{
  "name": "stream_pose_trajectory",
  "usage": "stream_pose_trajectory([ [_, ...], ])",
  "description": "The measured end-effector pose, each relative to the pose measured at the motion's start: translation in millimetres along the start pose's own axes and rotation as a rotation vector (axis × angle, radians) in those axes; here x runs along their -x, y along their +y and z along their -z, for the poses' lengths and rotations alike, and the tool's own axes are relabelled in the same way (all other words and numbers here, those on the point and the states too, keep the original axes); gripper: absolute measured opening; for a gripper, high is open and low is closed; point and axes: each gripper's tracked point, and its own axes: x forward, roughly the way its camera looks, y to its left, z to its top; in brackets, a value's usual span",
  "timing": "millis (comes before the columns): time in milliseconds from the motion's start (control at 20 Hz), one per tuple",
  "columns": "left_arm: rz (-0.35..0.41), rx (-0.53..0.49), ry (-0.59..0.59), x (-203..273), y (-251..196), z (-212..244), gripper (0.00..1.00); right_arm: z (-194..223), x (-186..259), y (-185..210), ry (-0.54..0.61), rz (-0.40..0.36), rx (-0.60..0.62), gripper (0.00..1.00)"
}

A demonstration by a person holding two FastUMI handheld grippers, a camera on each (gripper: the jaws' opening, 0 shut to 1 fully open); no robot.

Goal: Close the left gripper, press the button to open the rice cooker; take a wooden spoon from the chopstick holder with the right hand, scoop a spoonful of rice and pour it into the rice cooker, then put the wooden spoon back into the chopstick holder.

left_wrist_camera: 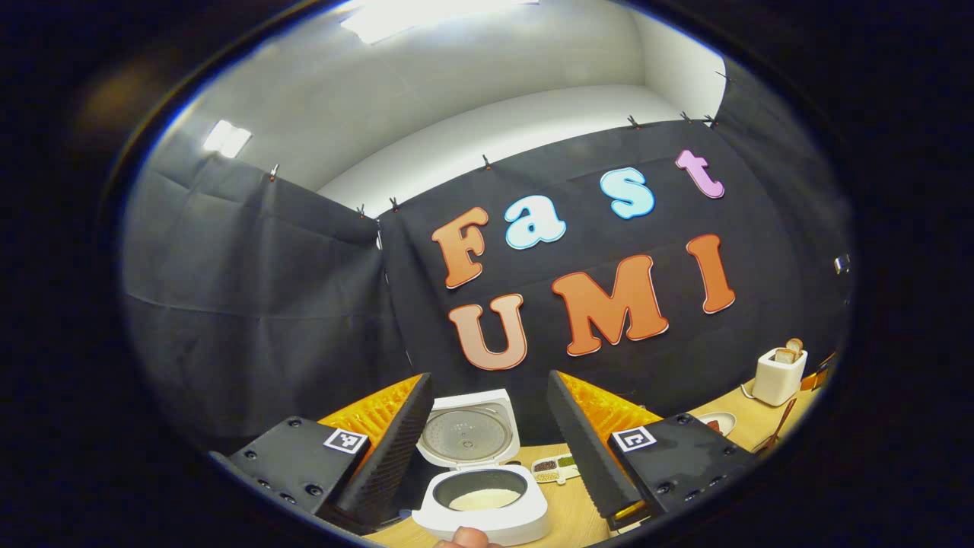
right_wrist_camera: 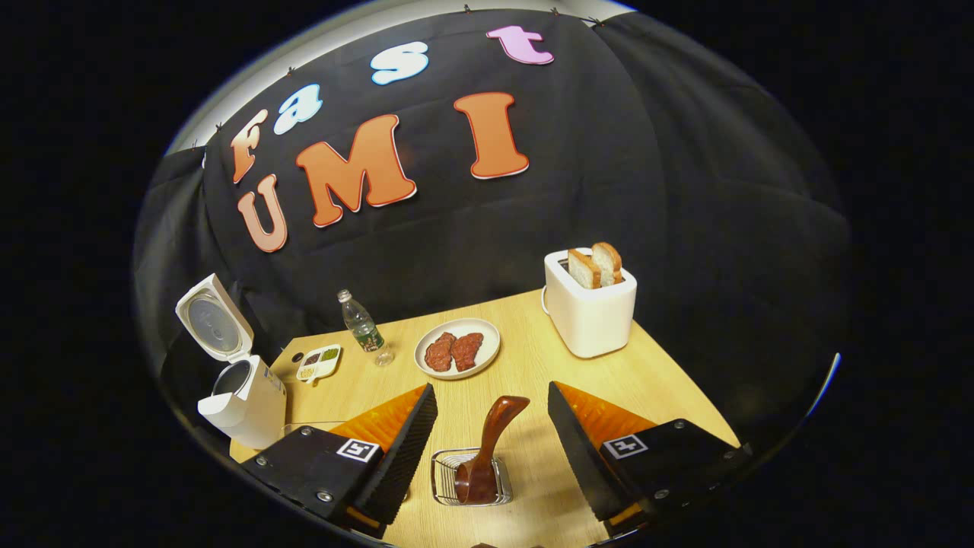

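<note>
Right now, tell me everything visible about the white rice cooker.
The white rice cooker, a rounded-square appliance of plastic look, stands open on the light wooden table. Its hinged lid is raised upright at the back, showing a round metallic inner plate. Inside, the dark inner pot holds a shallow layer of white rice. In the right gripper view it stands at the table's left edge, beside a small white divided dish. Neither gripper touches it.

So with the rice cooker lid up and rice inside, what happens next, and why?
Probably nothing more than drawing the right gripper back: its fingers stand open and apart from the dark wooden spoon, which rests in the wire chopstick holder, and the white rice cooker already holds rice.
</note>
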Motion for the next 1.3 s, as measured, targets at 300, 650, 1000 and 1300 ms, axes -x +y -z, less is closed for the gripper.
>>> stream_pose_trajectory([
  [300, -0.002, 0.079, -0.02, 20, -22, -31, 0.99, 45, -40, -10, 0.115, -0.018, -0.031, 0.93],
  [650, -0.048, 0.033, -0.038, 39, -33, -49, 1.0, 83, -80, -2, 0.224, -0.085, -0.168, 0.95],
  [1000, -0.045, 0.093, 0.01, 44, -40, -40, 1.0, 92, -100, 9, 0.264, -0.076, -0.257, 0.8],
  [1300, -0.037, 0.141, 0.039, 41, -31, -21, 0.98, 91, -90, 8, 0.255, -0.046, -0.331, 0.29],
])
